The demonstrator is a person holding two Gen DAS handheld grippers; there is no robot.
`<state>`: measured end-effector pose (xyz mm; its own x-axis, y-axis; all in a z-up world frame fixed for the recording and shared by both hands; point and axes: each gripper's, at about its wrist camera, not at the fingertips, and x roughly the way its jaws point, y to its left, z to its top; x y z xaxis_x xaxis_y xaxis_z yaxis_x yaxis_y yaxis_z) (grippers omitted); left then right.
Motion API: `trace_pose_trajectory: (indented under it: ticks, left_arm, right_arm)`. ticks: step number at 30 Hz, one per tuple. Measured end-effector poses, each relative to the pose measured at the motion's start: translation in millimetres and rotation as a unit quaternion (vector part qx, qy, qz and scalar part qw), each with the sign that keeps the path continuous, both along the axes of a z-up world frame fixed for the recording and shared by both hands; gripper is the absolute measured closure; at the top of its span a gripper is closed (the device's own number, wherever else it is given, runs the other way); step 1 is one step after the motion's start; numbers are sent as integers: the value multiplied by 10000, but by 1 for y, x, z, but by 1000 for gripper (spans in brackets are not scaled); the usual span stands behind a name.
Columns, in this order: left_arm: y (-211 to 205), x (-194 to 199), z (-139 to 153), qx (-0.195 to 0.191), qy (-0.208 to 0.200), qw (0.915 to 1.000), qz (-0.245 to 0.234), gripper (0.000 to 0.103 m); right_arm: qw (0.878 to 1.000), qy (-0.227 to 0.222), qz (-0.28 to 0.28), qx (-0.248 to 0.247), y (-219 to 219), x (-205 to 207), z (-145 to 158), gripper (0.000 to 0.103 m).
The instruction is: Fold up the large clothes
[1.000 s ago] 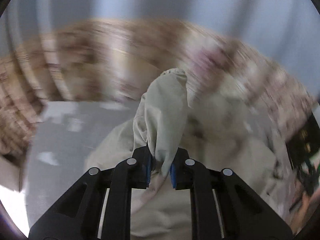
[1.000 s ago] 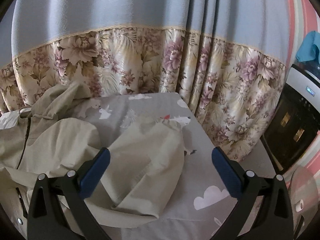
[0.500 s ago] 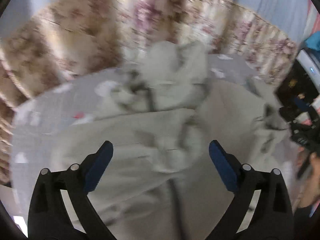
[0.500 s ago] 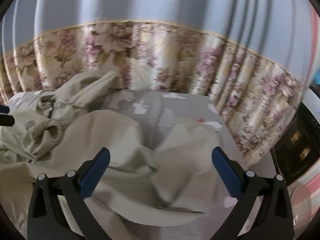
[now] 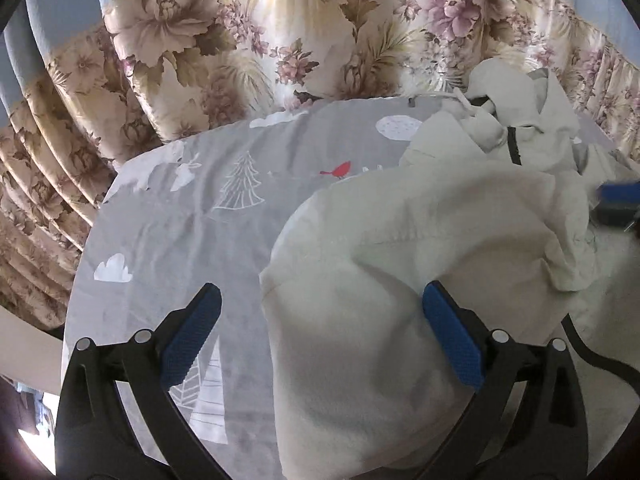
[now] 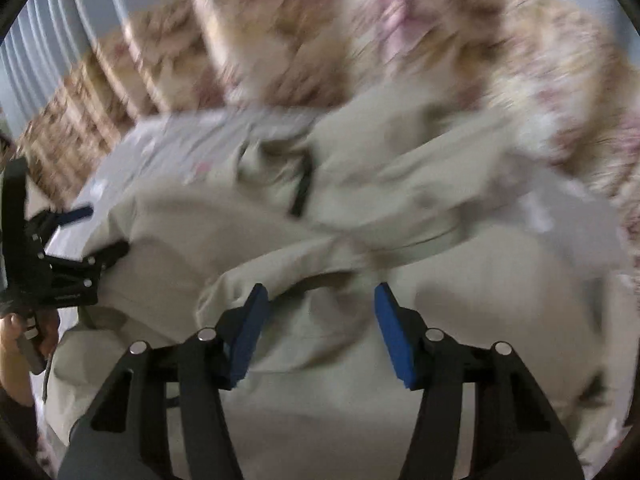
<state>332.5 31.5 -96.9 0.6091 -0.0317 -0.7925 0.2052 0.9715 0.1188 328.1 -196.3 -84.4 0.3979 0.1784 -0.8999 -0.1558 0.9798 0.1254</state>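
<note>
A large beige jacket (image 5: 420,240) lies crumpled on the bed, its dark zipper (image 5: 514,148) showing near the far end. My left gripper (image 5: 322,336) is open wide, straddling a folded sleeve end of the jacket without pressing it. In the right wrist view, which is blurred, my right gripper (image 6: 320,332) hovers over the jacket (image 6: 400,184) with its jaws closing around a raised fold; the pads do not clearly pinch it. The left gripper (image 6: 96,232) shows at the left edge, held by a hand (image 6: 24,332).
The jacket rests on a grey bed sheet (image 5: 180,220) printed with trees, clouds and a red bird. A floral curtain (image 5: 240,40) hangs close behind the bed. A blue pad (image 5: 618,192) of my right gripper shows at the right edge.
My left gripper let go of the sleeve, opened wide and sank toward the bed. My right gripper swung left across the jacket, tipped downward, and its jaws narrowed.
</note>
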Motion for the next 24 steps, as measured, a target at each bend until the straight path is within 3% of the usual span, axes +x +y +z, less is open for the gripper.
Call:
trace_pose_trajectory:
  ticks: [2,4,6,10,13,15,17,19,20,21,24]
  left_arm:
    - [-5,0,-1,25,-22,10000,-6,3]
    - [-6,-1,-3,-3,-25,10000,-30,3]
    - [-8,0,-2,-10,-29,10000,-30,3]
    - [-11,-4,7,-99,-122,9998,-77,3]
    - [-18,-8,12,-135,-170,9996,-164,3]
    - [-21,-8,10,-231,-75,9994,-249,3]
    - [-25,-6,5,-439,141,9982,-370,3]
    - [-34,-1,-5,-421,395,9971,-498,3]
    - [-41,2,-12,-269,524,9968,-534,3]
    - [-46,4,-17,-121,586,9968,-536,3]
    - [-53,-2,-16,132,490,9965,-659,3]
  right_arm:
    - [9995,86,160,-270,13,1,-14,45]
    - [9985,47,342,-426,21,-1,-19,53]
    - [9980,-96,437,-449,20,-8,-13,90]
    - [9969,-748,130,-214,-17,-27,27,94]
    - [9953,-916,-116,-296,-52,-46,48,94]
    - [9923,-908,-248,-803,-68,-56,44,94]
    - [9943,-523,-369,-848,-89,-58,24,94]
    - [9950,-105,-418,-906,-106,-56,-1,87]
    - [9933,-149,-475,-1040,-113,-57,-4,66]
    - [9917,-251,-654,-1074,-123,-61,0,53]
    - [9926,-541,-964,-506,-139,-72,28,53]
